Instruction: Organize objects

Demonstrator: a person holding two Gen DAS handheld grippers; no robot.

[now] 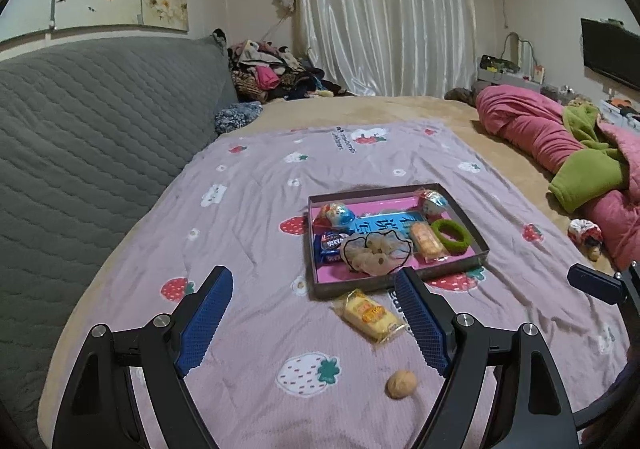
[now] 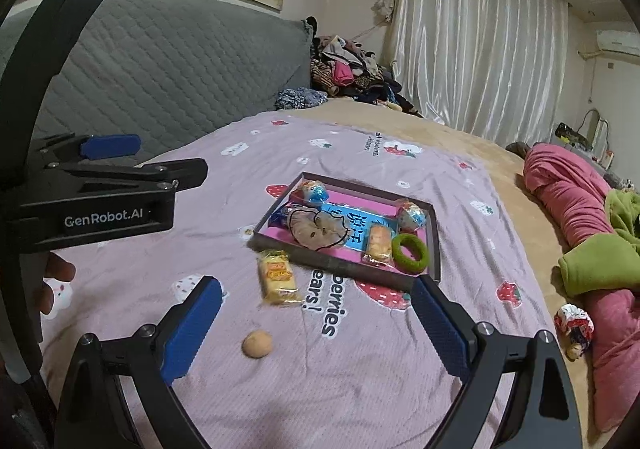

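While your left tongs (image 1: 314, 281) and right tongs (image 2: 316, 291) both stand wide and empty, the tray (image 1: 400, 281) lies at 12 o'clock on the bed's pink strawberry sheet (image 1: 248, 209); its wrappers' print is unreadable. A yellow snack (image 1: 370, 315) and a walnut (image 1: 401, 384) lie nearer.

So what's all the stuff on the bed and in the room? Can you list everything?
tray: one, dark rim, pink inside, on the blanket
foil-wrapped eggs: two, shiny blue, tray's far corners
green hair tie: one, in tray
beige scrunchie: one, in tray
orange snack pack: one, in tray
blue snack pack: one, in tray
yellow snack pack: one, on blanket before tray
walnut: one, tan, on blanket, nearest
blanket: one, lilac, strawberries
quilt: pink and green, bunched at right
curtains: white, far wall
left gripper: open, empty
right gripper: open, empty
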